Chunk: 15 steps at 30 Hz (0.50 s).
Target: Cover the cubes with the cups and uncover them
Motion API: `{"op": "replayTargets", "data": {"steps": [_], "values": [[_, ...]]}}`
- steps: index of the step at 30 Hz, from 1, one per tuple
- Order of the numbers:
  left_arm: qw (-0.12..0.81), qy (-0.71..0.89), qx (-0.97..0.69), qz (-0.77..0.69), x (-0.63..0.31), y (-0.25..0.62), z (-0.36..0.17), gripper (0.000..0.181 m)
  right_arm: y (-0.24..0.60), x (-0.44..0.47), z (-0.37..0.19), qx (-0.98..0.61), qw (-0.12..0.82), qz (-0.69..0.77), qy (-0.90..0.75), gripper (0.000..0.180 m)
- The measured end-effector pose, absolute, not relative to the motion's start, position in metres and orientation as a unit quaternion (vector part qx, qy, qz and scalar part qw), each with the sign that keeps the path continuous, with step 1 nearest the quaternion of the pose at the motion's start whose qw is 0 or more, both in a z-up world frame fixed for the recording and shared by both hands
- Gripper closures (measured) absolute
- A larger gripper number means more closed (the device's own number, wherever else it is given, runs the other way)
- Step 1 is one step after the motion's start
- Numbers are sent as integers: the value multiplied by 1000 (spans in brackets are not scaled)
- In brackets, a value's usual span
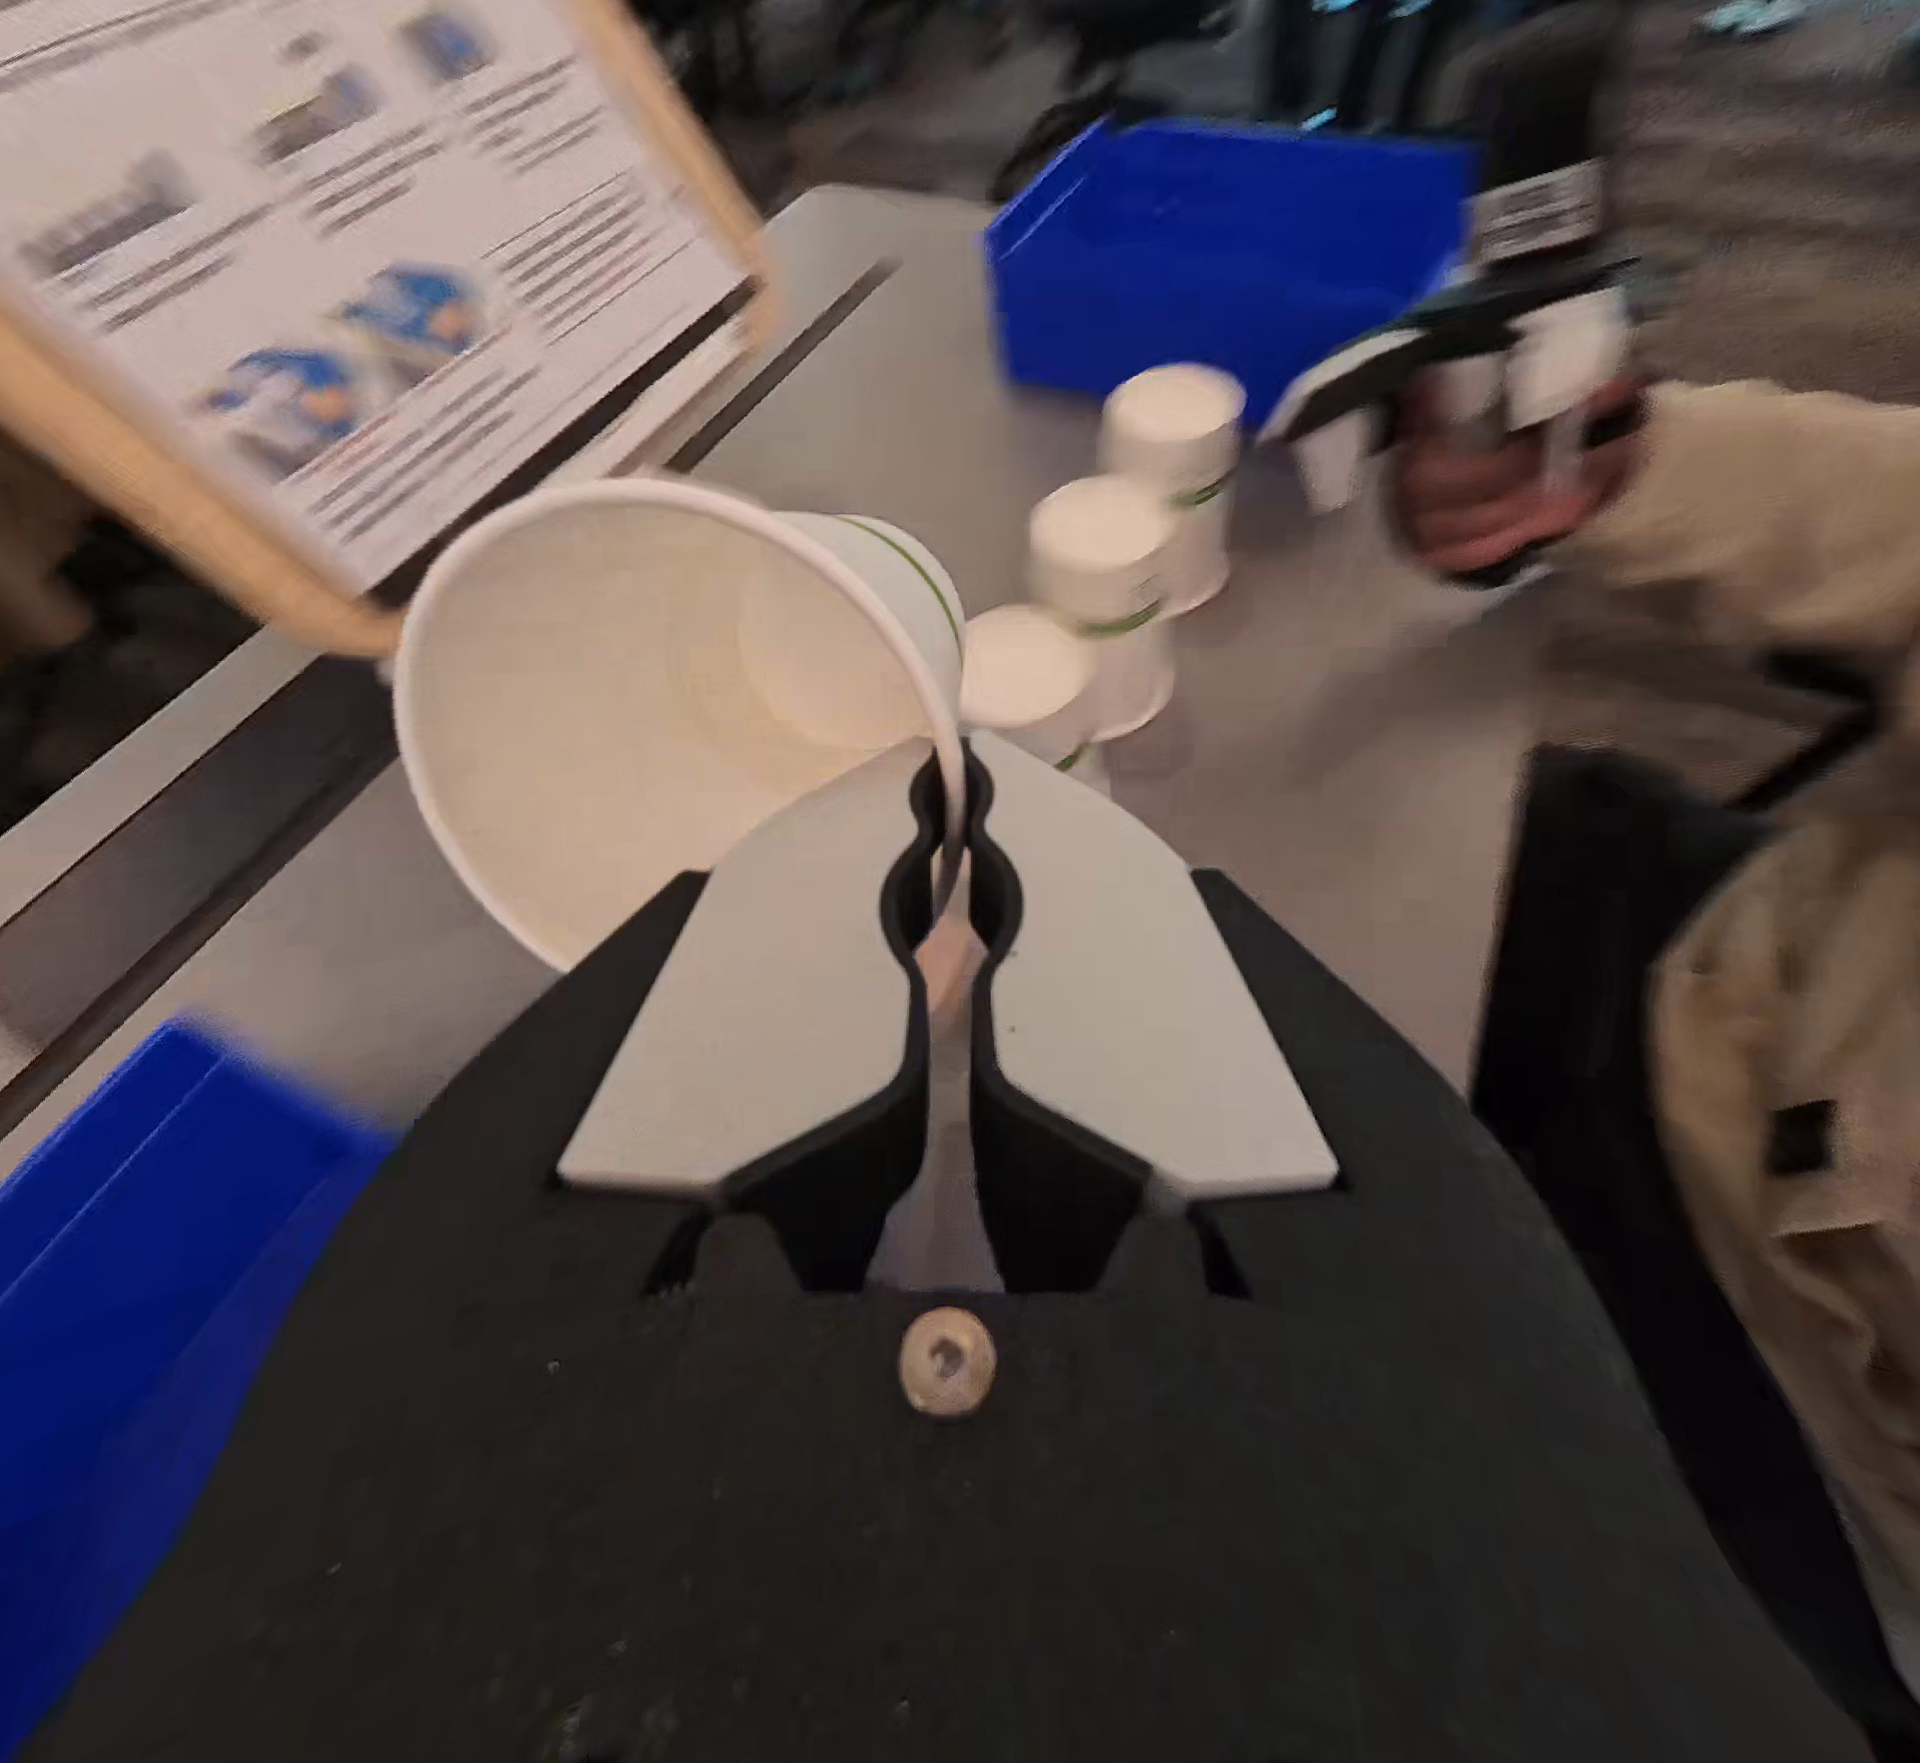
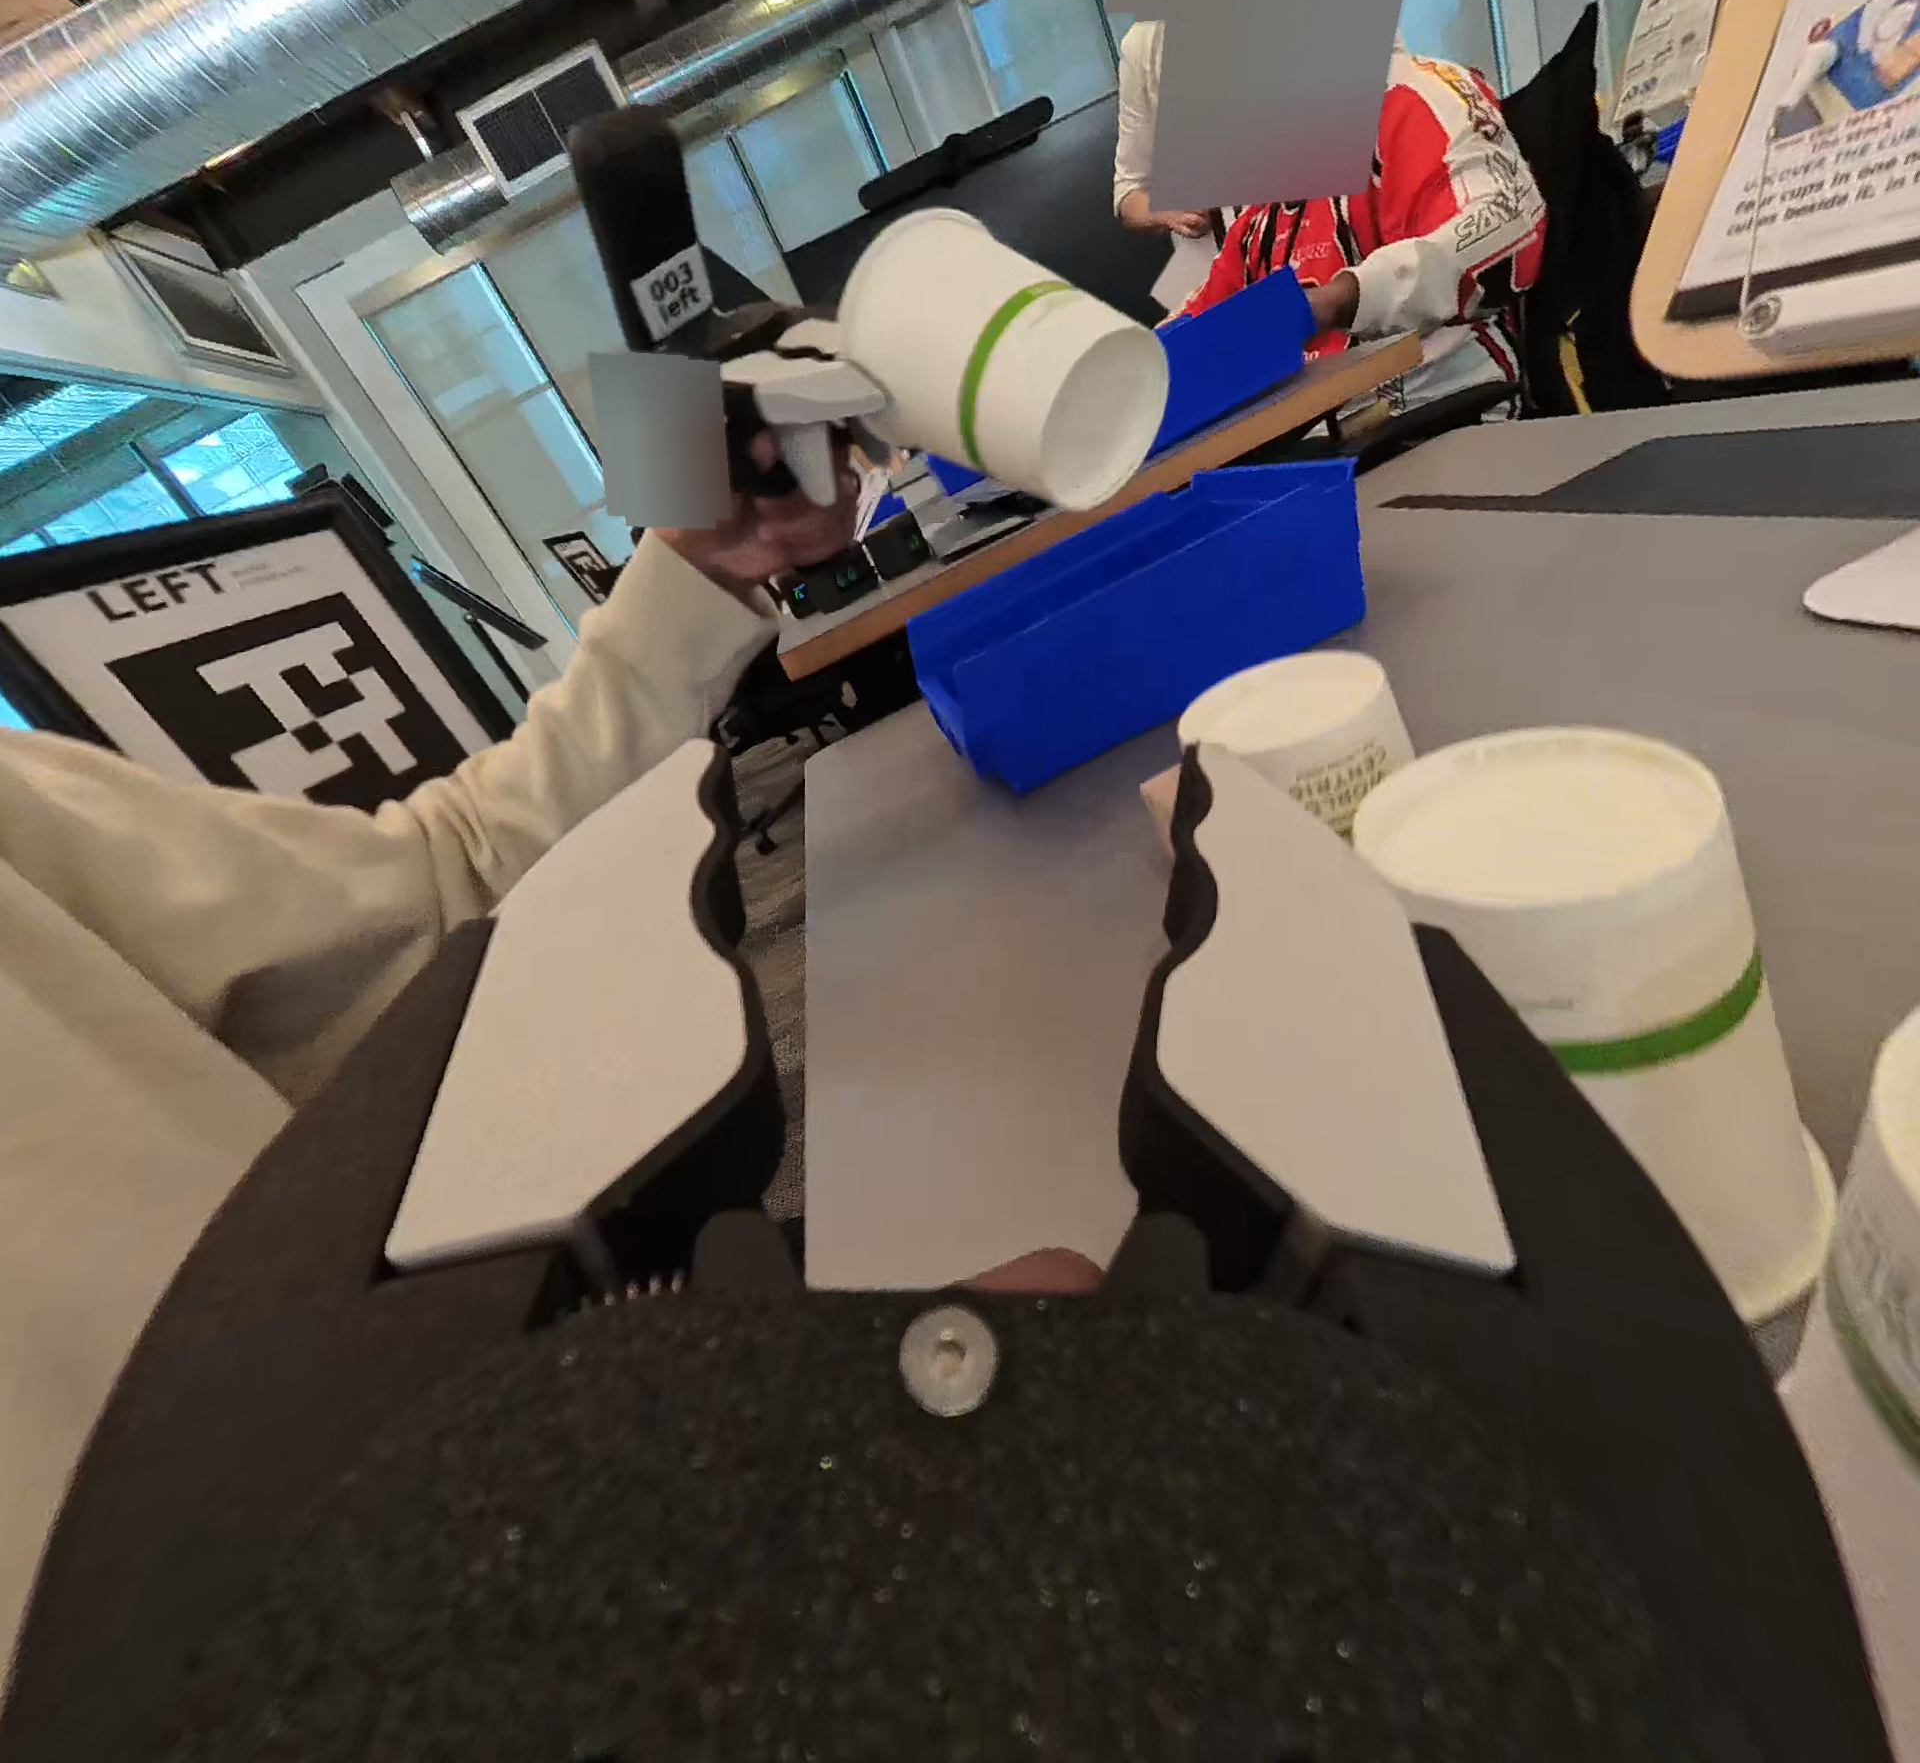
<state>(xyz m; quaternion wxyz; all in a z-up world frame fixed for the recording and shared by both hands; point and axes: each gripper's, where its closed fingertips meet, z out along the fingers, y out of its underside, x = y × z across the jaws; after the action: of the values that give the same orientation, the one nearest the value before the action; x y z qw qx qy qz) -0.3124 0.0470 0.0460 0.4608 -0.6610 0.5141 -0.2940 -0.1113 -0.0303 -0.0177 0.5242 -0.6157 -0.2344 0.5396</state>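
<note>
While the left claw [image 1: 951, 804] is pinched on the rim of a tilted white paper cup with a green band [image 1: 665, 695], its mouth turned back toward the camera and its long axis near level above the grey worktop [image 1: 1299, 778], the spread, empty right claw [image 2: 951, 840] is held nearer the three upturned white paper cups [image 1: 1132, 560].

can't see any cubes under the upside-down cups [image 1: 1127, 560]; the nearest cup [image 2: 1886, 1298] is cut off at the edge

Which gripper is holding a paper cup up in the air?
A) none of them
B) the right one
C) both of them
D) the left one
D: the left gripper is pinched shut on the rim of the tilted paper cup, lifted off the grey table, while the right gripper is open with nothing between its fingers.
</note>
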Motion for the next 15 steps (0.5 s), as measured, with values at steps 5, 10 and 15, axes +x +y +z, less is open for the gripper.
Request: {"op": "replayTargets", "data": {"steps": [5,10,15], "values": [[450,541,-574,-418,-228,-1,52,180,-2,-132,-6,-617,524,537,-238,91],[430,531,-534,-498,-184,-21,43,180,10,-135,0,-605,538,541,-227,87],[412,517,-528,-533,-169,-26,29,180,8,-129,3,-591,546,545,-233,89]]}}
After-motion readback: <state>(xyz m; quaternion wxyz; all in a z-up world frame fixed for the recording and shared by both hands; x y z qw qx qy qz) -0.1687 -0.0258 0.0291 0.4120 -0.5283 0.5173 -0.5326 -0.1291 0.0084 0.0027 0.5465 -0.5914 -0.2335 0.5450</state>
